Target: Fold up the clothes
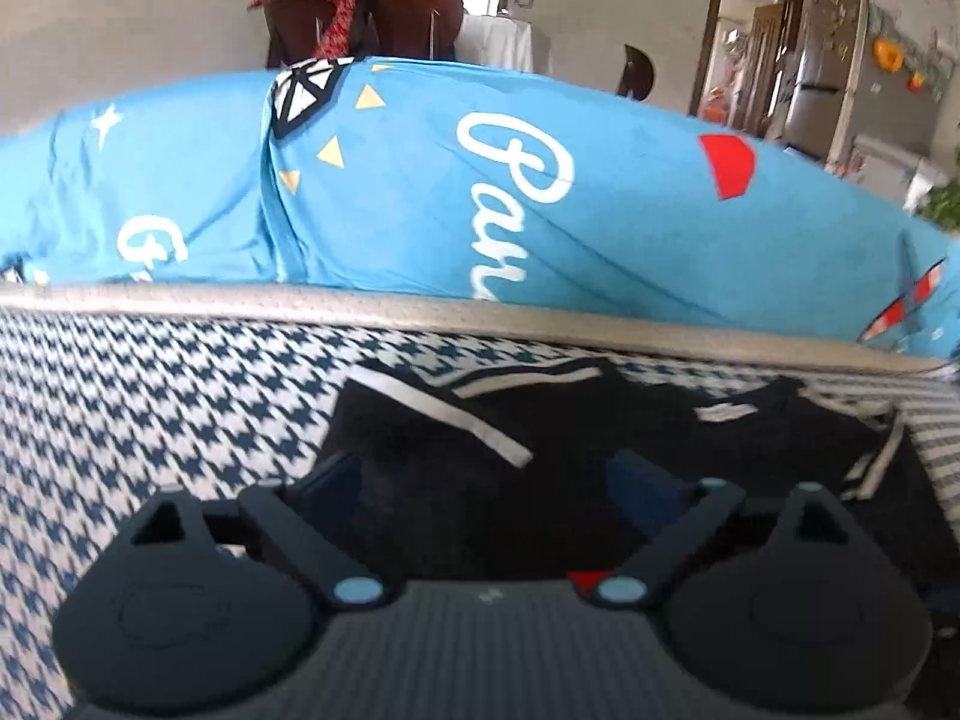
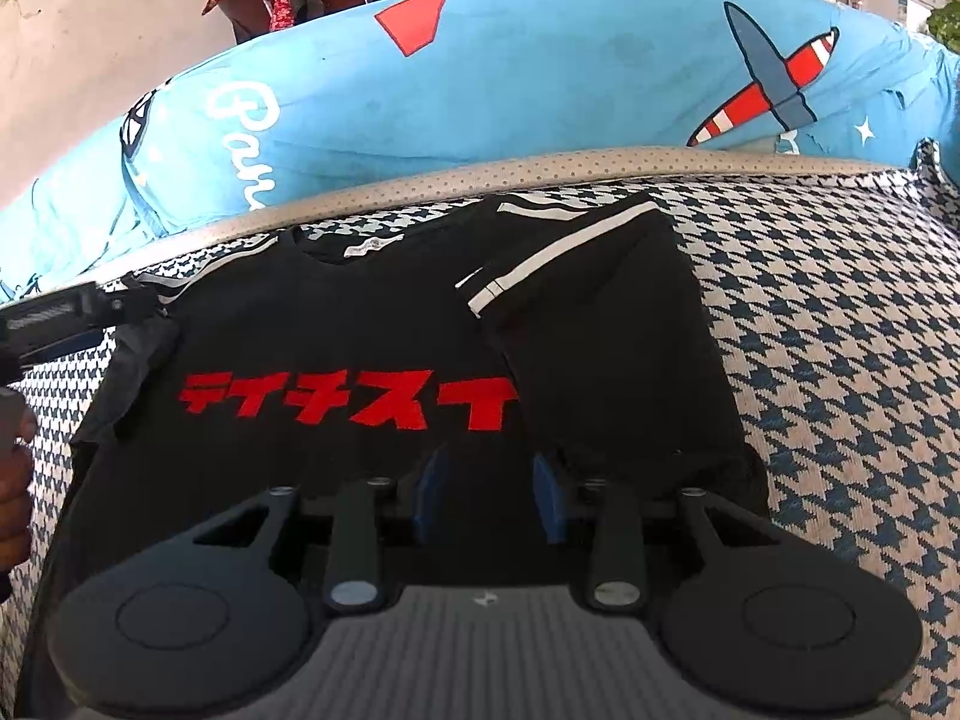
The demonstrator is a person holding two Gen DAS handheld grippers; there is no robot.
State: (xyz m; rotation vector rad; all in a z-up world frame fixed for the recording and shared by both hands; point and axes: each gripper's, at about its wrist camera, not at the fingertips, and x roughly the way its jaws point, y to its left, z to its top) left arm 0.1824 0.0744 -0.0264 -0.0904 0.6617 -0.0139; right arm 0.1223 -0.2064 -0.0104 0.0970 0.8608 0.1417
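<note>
Left fingers [image 1: 327,483] wide, empty | right gripper [image 2: 489,495] narrow, empty | shirt [image 2: 336,348]: regrip left sleeve [image 2: 135,348], fold inward squarely.

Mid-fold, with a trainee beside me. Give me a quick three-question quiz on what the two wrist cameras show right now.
1. True or false: the black T-shirt lies on a plain white sheet.
2. The lettering on its chest is: A green, B red, C yellow.
3. Fill in: in the left wrist view, the left gripper stands ___ above the cloth.

Key: 1 false, it lies on the houndstooth cover; 2 B; 3 open.
</note>
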